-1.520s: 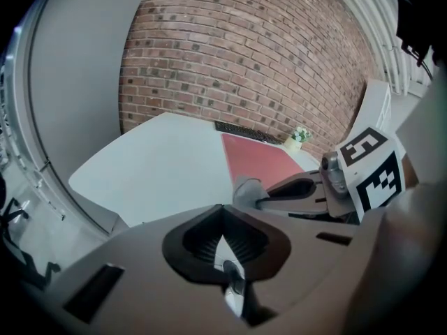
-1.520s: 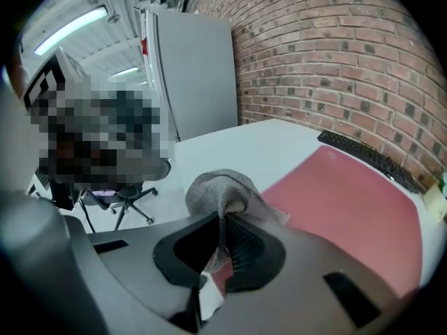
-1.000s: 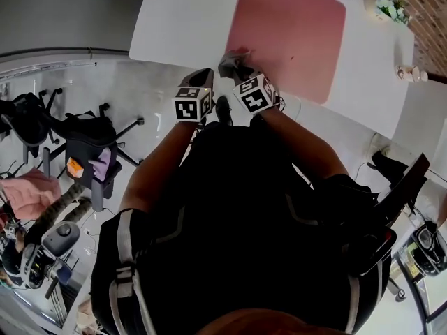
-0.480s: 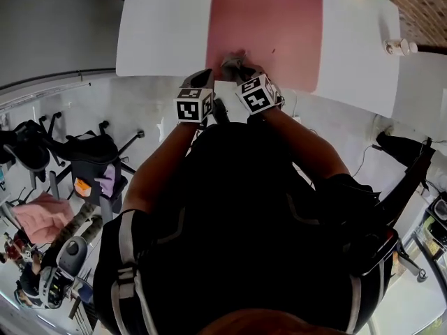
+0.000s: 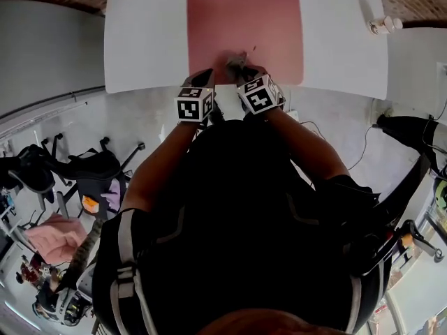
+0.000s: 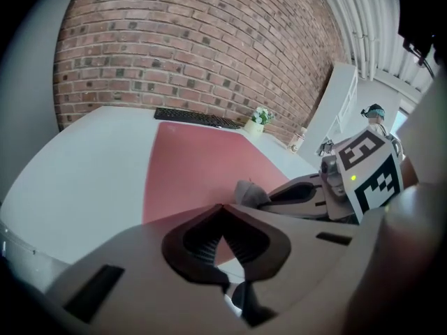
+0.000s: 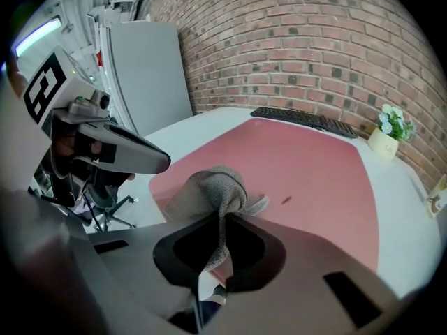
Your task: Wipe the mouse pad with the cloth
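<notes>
The pink mouse pad (image 5: 244,19) lies on the white table (image 5: 140,40). A grey cloth (image 5: 237,63) rests bunched on the pad's near edge, about midway along it. My right gripper (image 5: 242,68) is shut on the cloth (image 7: 213,187), which rises between its jaws (image 7: 223,218). A small dark speck (image 7: 287,201) sits on the pad just beyond the cloth. My left gripper (image 5: 204,77) hovers just left of the cloth (image 6: 249,192), over the pad's near edge. Its jaws (image 6: 222,208) are shut with nothing between them.
A black keyboard (image 7: 304,120) lies at the pad's far edge. A small flower pot (image 7: 387,135) stands at the far right, and a small bottle (image 5: 383,25) near the table's right end. An office chair (image 5: 91,169) stands on the floor to my left.
The right gripper has dragged the cloth from the pad's near left corner rightward along the near edge to about its middle. The left gripper followed alongside.
</notes>
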{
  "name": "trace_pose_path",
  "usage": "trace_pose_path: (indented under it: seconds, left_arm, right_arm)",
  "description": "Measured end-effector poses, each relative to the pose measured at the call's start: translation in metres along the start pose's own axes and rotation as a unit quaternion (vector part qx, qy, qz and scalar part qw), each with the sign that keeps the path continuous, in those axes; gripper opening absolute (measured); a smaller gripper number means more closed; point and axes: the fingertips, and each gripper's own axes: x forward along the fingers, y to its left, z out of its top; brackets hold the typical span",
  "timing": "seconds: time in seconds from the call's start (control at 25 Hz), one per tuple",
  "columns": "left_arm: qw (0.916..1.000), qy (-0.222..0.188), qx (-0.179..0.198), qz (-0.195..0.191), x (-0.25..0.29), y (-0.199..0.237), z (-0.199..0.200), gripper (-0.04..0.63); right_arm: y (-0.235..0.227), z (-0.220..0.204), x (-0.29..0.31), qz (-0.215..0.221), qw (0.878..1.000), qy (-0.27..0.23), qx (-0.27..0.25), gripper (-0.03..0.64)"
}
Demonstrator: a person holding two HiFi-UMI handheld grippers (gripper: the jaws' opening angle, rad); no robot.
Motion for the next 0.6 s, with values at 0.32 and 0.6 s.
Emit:
trace_pose_path:
  seconds: [0.32, 0.6]
  left_arm:
    - [0.9991, 0.013, 0.022, -0.034, 0.021, -0.026, 0.007, 0.0]
    - [0.9967, 0.02, 0.047, -0.062, 0.035, -0.047, 0.011, 0.0]
  right_arm:
    - [-0.035, -0.025, -0.019, -0.038, 0.998, 0.003, 0.044, 0.032]
    - [-0.067, -0.055, -0.04, -0.079, 0.992, 0.009, 0.096, 0.032]
